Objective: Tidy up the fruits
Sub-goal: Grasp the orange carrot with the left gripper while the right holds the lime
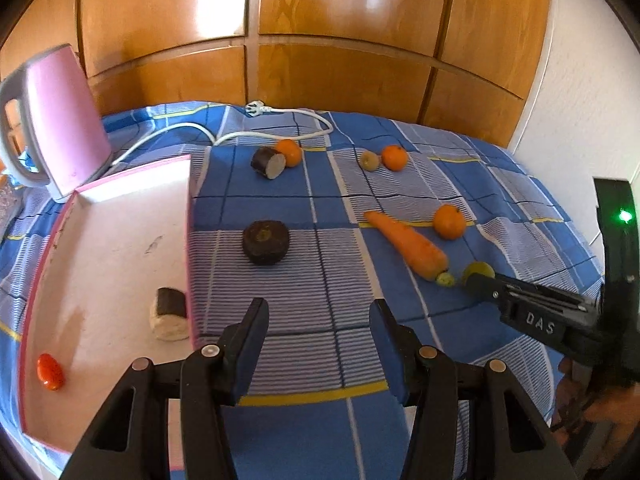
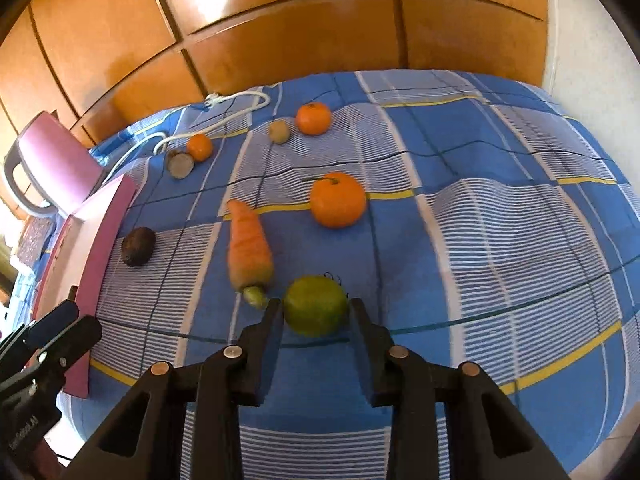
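Right gripper [image 2: 316, 312], fingers spread to either side of a green fruit [image 2: 315, 305] lying on the blue checked cloth [image 2: 500, 240]; whether the pads touch it cannot be told. Just left of the fruit, a carrot [image 2: 249, 246]; beyond it, an orange [image 2: 338, 199]. Left gripper [image 1: 318, 340], fingers open and empty, hovers over the cloth beside a pink tray [image 1: 120, 248]. In the tray: a small red fruit [image 1: 50, 371] and a cut dark-skinned piece [image 1: 170, 314]. Near the tray on the cloth, a dark round vegetable [image 1: 265, 242]; behind the tray, a pink kettle [image 1: 60, 120].
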The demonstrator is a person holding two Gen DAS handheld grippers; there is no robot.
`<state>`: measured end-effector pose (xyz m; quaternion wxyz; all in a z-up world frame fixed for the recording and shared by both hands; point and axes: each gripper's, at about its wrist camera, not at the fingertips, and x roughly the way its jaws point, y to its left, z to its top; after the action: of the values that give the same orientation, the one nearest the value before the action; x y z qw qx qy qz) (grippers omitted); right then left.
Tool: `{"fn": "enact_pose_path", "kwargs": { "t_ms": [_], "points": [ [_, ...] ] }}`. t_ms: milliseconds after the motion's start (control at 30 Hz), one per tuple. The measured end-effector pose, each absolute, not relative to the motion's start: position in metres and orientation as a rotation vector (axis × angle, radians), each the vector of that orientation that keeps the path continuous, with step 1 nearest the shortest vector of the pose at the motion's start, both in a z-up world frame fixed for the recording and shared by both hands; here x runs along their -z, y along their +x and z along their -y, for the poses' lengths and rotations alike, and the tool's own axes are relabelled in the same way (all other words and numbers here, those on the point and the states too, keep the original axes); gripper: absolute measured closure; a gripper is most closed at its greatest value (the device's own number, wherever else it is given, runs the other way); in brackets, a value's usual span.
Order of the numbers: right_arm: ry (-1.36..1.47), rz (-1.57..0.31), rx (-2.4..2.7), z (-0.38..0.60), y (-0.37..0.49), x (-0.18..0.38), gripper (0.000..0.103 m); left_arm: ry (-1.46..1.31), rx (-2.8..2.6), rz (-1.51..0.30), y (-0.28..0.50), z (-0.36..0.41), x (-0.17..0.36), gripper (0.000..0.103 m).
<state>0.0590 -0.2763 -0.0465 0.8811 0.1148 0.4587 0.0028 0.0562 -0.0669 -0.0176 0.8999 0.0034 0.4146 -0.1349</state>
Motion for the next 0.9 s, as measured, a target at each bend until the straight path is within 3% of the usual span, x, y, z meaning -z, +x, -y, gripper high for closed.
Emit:
{"fn": "enact_pose_path", "kwargs": {
  "t_ms": [900],
  "points": [
    [0.150,-0.909,0.052,0.297,0.060,0.050,0.070,-0.115,0.399,-1.077,0.146,0.168,0.051,0.051]
  ]
}}
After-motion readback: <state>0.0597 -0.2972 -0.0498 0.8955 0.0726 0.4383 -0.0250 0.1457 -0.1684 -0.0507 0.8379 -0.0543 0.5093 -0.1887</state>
